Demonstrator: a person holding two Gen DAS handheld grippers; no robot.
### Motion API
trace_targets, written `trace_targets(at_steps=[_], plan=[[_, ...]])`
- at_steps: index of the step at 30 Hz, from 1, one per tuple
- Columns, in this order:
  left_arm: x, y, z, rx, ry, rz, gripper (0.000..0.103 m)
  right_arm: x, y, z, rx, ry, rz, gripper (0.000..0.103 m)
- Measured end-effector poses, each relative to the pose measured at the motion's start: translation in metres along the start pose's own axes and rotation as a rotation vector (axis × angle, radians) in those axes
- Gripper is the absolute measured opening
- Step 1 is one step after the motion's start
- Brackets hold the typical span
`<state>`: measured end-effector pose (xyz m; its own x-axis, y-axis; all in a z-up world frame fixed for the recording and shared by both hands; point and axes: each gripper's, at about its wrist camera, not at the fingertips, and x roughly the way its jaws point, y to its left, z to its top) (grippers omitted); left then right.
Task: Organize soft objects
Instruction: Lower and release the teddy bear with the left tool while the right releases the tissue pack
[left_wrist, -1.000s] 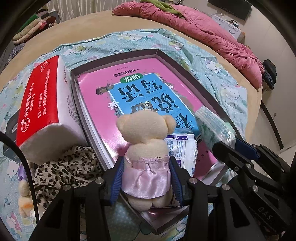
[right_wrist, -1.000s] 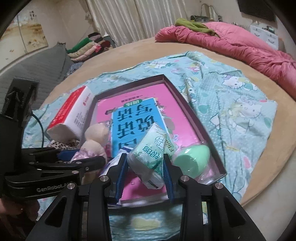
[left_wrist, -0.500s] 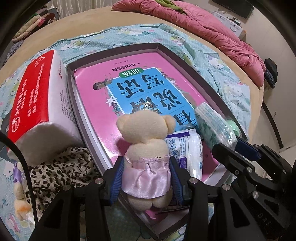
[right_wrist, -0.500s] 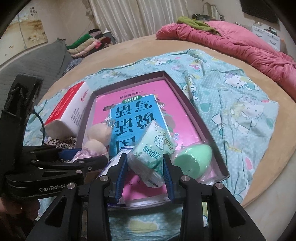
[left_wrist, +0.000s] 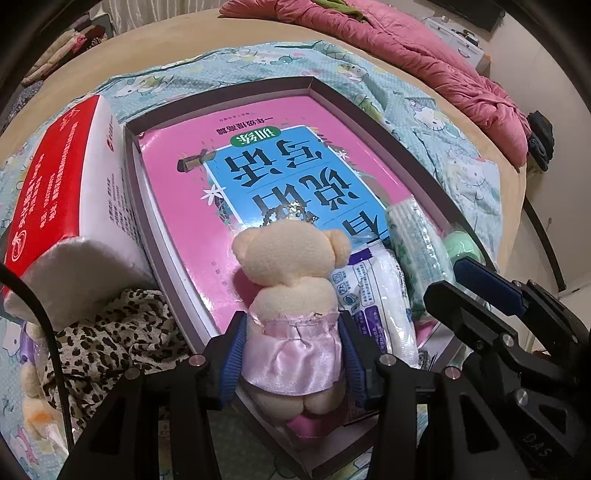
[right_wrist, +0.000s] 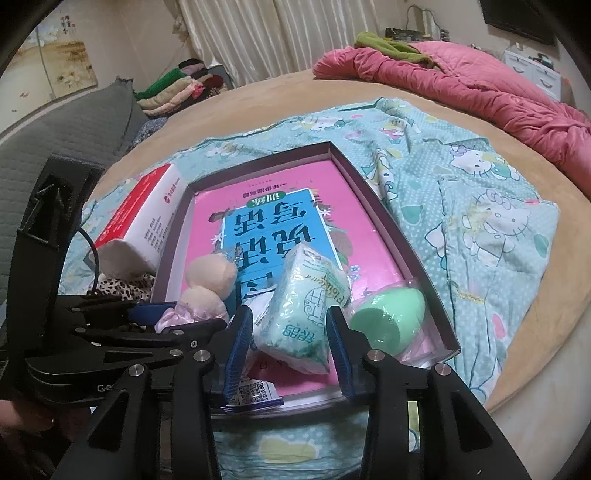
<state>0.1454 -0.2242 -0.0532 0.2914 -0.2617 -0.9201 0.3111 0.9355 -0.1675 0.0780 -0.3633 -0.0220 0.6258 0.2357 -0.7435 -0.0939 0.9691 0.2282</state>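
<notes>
My left gripper (left_wrist: 291, 354) is shut on a cream teddy bear in a pink satin dress (left_wrist: 291, 295), held upright over the near end of a shallow purple box (left_wrist: 373, 110) with a pink and blue book (left_wrist: 258, 177) inside. My right gripper (right_wrist: 291, 345) is shut on a green tissue pack (right_wrist: 304, 314) over the box's near right part. The tissue pack also shows in the left wrist view (left_wrist: 417, 243). A white and purple packet (left_wrist: 373, 306) and a green egg-shaped sponge (right_wrist: 388, 319) lie in the box.
A red and white tissue brick (left_wrist: 62, 206) lies left of the box, with a leopard-print cloth (left_wrist: 107, 339) and a second small plush (left_wrist: 31, 391) beside it. A cartoon-print sheet (right_wrist: 461, 206) covers the round bed. A pink quilt (right_wrist: 461, 77) lies at the far side.
Both grippers have moved a little forward over the box with their loads still held. The bear and the tissue pack sit slightly farther in over the book.
</notes>
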Motion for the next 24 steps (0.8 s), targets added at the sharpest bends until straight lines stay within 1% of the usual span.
trace_targets(at_steps=[7, 11, 16, 22, 24], plan=[[-0.001, 0.002, 0.0, -0.016, -0.003, -0.02, 0.049, -0.009, -0.001, 0.0, 0.01, -0.039, 0.008, 0.056], [-0.003, 0.004, -0.001, -0.024, -0.008, -0.033, 0.05, -0.011, -0.003, 0.0, 0.019, -0.043, 0.004, 0.058], [-0.004, 0.003, -0.002, -0.019, -0.012, -0.029, 0.051, -0.012, -0.004, 0.0, 0.03, -0.053, 0.002, 0.062], [-0.007, 0.003, -0.003, -0.021, -0.018, -0.039, 0.053, -0.014, -0.005, 0.0, 0.033, -0.06, -0.005, 0.062], [-0.008, 0.002, -0.004, -0.019, -0.023, -0.045, 0.055, -0.014, -0.005, 0.0, 0.033, -0.061, -0.01, 0.063]])
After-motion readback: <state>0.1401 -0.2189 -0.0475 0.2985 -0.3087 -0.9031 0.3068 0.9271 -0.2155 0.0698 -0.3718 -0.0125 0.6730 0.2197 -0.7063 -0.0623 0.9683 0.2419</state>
